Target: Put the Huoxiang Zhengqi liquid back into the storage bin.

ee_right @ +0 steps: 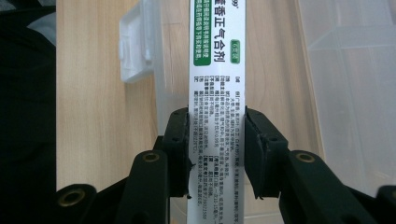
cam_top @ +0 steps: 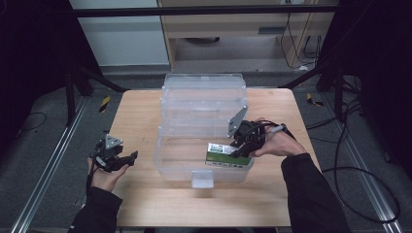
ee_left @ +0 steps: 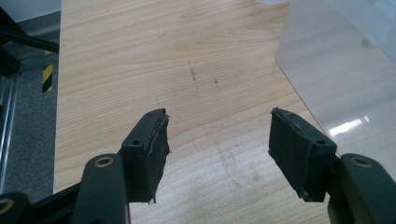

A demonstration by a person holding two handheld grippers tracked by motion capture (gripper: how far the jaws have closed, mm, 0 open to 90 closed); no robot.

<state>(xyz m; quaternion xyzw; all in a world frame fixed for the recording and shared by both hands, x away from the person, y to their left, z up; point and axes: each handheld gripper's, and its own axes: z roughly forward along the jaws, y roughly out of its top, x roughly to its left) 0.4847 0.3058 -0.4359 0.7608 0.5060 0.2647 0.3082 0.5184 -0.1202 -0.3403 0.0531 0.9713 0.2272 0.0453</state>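
One box (ee_right: pixel 217 93), white with a green band and printed text, is the thing in hand, and it sits clamped by its narrow sides between the pads of the right gripper (ee_right: pixel 217 154), running straight ahead of the jaws and away from them. In the high view the box (cam_top: pixel 227 155) hangs at the near right corner of a clear plastic bin (cam_top: pixel 204 141), just inside its rim and under the gripper's (cam_top: pixel 241 148) tips; whether it already rests on the bin's floor or is a little above it, I cannot tell. The bin's lid stands open behind, on the far side of the gripper, and its white latch (cam_top: pixel 202 178) juts from the front wall, to the left of the jaws in the right gripper view (ee_right: pixel 135 44).

The left gripper (ee_left: pixel 217 149) stands released, jaws wide, with nothing but bare wooden table (ee_left: pixel 140 56) between and ahead of them; the bin's corner (ee_left: pixel 336 70) lies ahead to its right, apart from the pads.

By my judgement the packing is partway: the box is carried to the bin and nearly placed. Left to do are letting it go, drawing the right gripper out, and probably lowering the lid and pressing the latch.
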